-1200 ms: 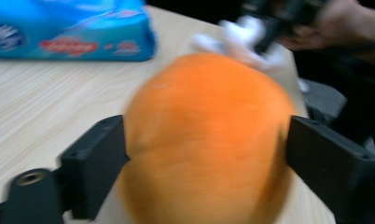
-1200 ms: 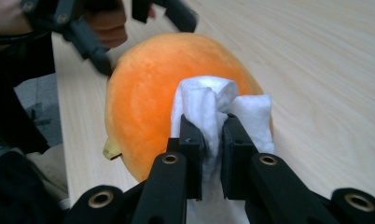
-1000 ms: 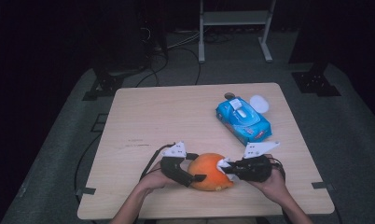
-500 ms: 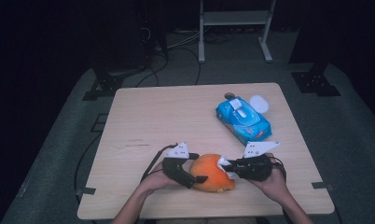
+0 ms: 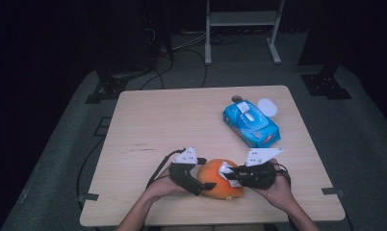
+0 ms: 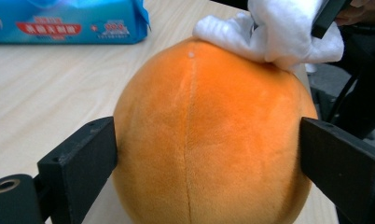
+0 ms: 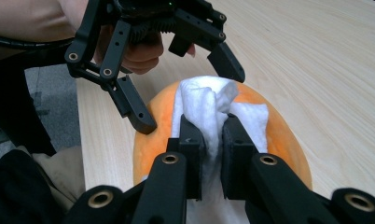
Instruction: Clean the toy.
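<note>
An orange plush ball (image 5: 219, 179) sits near the front edge of the table (image 5: 172, 125). My left gripper (image 5: 206, 173) reaches in from the left with its jaws on either side of the ball (image 6: 209, 116). The jaws have just been opening and stand wide, and the fingers (image 6: 78, 163) do not dent the plush. My right gripper (image 7: 212, 135) is shut on a bunched white wipe (image 7: 204, 105). It holds the wipe against the top of the ball (image 7: 269, 135) from the right. The left gripper (image 7: 188, 95) faces it across the ball.
A blue pack of wet wipes (image 5: 251, 124) lies at the back right of the table, with a small white round lid (image 5: 267, 107) beside it. Cables trail off the table's left side. A metal stand (image 5: 242, 19) is on the floor beyond.
The left gripper's jaws stand slightly wider around the ball than before. Both hands and the wipe have stayed almost where they were.
</note>
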The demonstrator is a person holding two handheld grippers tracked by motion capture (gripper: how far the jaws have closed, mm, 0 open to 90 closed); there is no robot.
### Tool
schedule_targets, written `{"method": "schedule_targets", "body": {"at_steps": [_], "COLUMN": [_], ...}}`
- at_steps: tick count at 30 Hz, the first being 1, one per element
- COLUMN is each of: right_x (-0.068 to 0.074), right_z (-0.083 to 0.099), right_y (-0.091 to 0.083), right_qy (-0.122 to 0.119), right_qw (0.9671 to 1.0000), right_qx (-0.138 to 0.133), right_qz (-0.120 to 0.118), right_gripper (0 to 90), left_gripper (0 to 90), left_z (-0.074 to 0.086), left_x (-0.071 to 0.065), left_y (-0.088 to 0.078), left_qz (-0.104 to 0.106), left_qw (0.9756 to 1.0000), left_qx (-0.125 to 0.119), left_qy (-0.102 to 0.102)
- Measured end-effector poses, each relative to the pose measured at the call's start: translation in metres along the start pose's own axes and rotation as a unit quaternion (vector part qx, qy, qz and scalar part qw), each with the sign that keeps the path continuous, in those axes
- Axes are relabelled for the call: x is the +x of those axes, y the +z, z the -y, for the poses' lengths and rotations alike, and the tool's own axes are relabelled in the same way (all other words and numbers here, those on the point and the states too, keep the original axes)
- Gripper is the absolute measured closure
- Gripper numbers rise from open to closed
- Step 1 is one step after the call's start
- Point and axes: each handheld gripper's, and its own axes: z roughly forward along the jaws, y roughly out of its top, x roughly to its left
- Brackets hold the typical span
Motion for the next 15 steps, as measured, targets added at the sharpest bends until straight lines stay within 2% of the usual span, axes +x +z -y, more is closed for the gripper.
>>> {"method": "schedule_targets", "body": {"at_steps": [1, 4, 7, 8, 10, 15], "right_x": [0.001, 0.007, 0.015, 0.018, 0.016, 0.0], "right_z": [0.0, -0.005, -0.012, -0.015, -0.016, -0.006], "right_y": [0.0, 0.004, 0.01, 0.012, 0.01, -0.001], "right_qy": [-0.001, -0.007, -0.022, -0.031, -0.032, -0.005], "right_qw": [1.0, 1.0, 0.9996, 0.9994, 0.9994, 1.0], "right_qx": [0.001, 0.0, -0.004, 0.001, 0.004, -0.002], "right_qz": [0.001, -0.005, -0.018, -0.016, -0.011, 0.004], "right_gripper": [80.3, 80.3, 80.3, 80.3, 80.4, 80.3], "left_gripper": [13.1, 21.3, 21.9, 21.4, 19.6, 8.4], "left_z": [-0.001, -0.008, -0.015, -0.016, -0.014, -0.007], "left_x": [-0.001, -0.008, -0.018, -0.02, -0.018, -0.007], "left_y": [-0.001, -0.001, 0.003, 0.004, 0.003, 0.002], "left_qz": [-0.002, -0.012, -0.017, -0.02, -0.018, -0.015], "left_qw": [1.0, 0.9996, 0.998, 0.9976, 0.9978, 0.9996], "left_qx": [0.001, 0.001, 0.008, 0.01, 0.009, -0.003], "left_qy": [0.008, 0.027, 0.06, 0.065, 0.064, 0.025]}}
